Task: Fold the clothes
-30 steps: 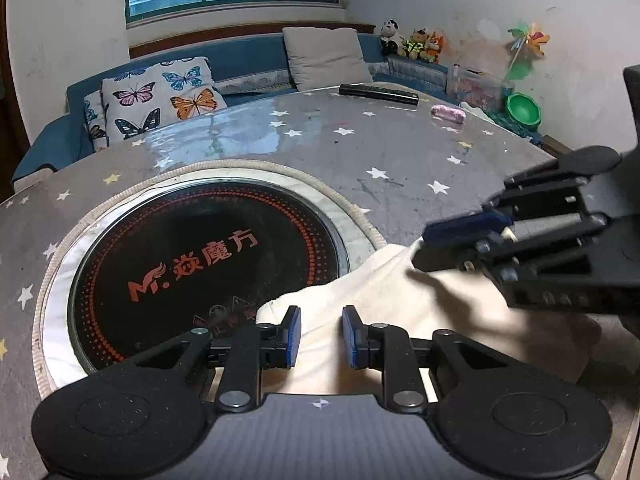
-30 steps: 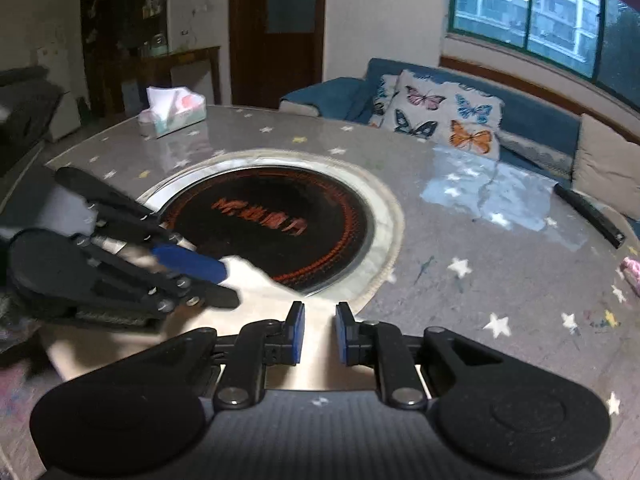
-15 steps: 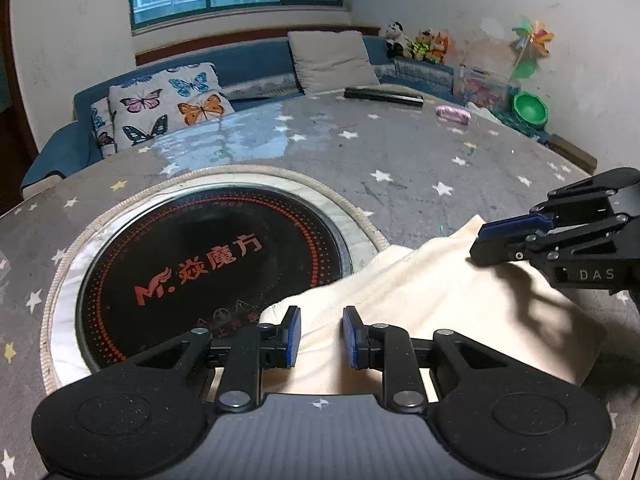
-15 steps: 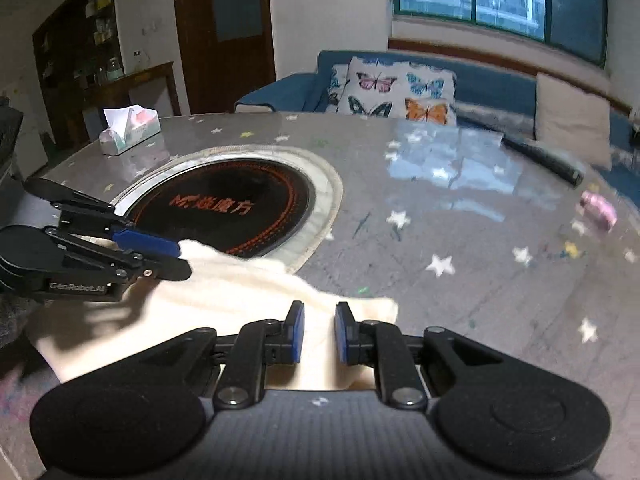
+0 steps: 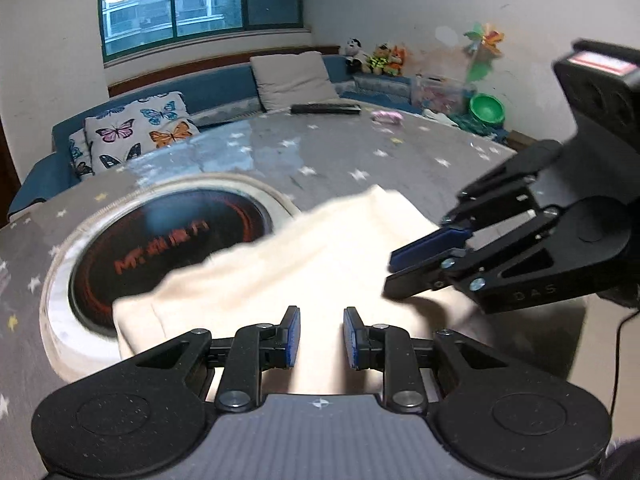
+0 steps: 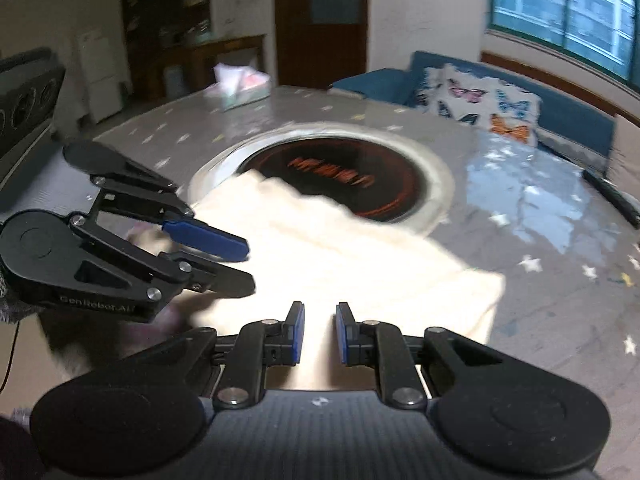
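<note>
Both views show the cream garment (image 5: 304, 264) overlapping the black hotplate (image 5: 168, 248). Left wrist view: left gripper (image 5: 319, 338) parted over cloth (blurred). Right wrist view: right gripper (image 6: 319, 333) parted, garment beneath.

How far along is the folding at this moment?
Partly done, it seems: the cream garment lies in a compact, roughly rectangular bundle on the star-patterned table, one corner over the black cooktop. In hand: nothing; the left gripper and the right gripper are both open above it. Left: possibly one more fold, or smoothing; blur hides the creases.
</note>
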A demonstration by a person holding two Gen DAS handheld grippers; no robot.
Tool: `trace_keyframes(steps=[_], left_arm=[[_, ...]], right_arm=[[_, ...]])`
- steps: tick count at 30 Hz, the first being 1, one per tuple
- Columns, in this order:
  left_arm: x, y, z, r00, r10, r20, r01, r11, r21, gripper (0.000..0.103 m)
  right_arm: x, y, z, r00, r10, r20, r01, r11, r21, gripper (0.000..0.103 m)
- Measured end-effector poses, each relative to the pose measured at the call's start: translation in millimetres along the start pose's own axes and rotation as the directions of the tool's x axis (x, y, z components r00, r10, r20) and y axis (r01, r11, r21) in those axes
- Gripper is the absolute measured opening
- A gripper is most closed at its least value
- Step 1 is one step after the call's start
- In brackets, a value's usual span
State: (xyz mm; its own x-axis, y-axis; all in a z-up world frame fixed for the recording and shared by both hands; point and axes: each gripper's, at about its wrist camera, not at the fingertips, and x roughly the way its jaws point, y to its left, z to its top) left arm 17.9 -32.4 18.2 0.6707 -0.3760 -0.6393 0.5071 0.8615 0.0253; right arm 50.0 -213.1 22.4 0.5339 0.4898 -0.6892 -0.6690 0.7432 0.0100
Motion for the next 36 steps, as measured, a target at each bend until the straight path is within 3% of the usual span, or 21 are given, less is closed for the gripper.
trace_keyframes(steps=[4,11,16,22,27,32,36], left_arm=[[-9,5,-11,1.0,0.017,-0.002,-0.017,0.999,-0.046,0.026],[-26,15,-30,0.999,0.045,-0.008,-0.046,0.991,-0.126,0.026],[-39,22,-42,0.998,0.064,-0.011,-0.065,0.982,-0.18,0.026],[-51,35,-32,0.992,0.115,0.043,-0.103,0.971,-0.214,0.026],[-36,55,-41,0.991,0.134,-0.031,-0.137,0.95,-0.282,0.027],[-43,63,-47,0.991,0.126,-0.037,-0.131,0.945,-0.301,0.029],[-42,63,-34,0.99,0.138,0.002,-0.131,0.947,-0.293,0.027]], right_arm=[[-4,23,-11,0.999,0.038,-0.021,-0.039,0.999,-0.033,0.016],[-24,19,-26,1.0,-0.001,0.026,-0.001,0.998,0.061,0.016],[-25,-5,-38,0.999,-0.027,-0.028,0.031,0.987,0.155,0.016],[-37,-6,-22,0.998,-0.047,0.033,0.043,0.992,0.114,0.017],[-24,-19,-11,0.996,-0.066,0.064,0.057,0.989,0.138,0.019],[-19,-30,-6,0.994,-0.089,0.062,0.079,0.985,0.15,0.018],[-15,-38,-2,0.992,-0.108,0.06,0.097,0.982,0.16,0.019]])
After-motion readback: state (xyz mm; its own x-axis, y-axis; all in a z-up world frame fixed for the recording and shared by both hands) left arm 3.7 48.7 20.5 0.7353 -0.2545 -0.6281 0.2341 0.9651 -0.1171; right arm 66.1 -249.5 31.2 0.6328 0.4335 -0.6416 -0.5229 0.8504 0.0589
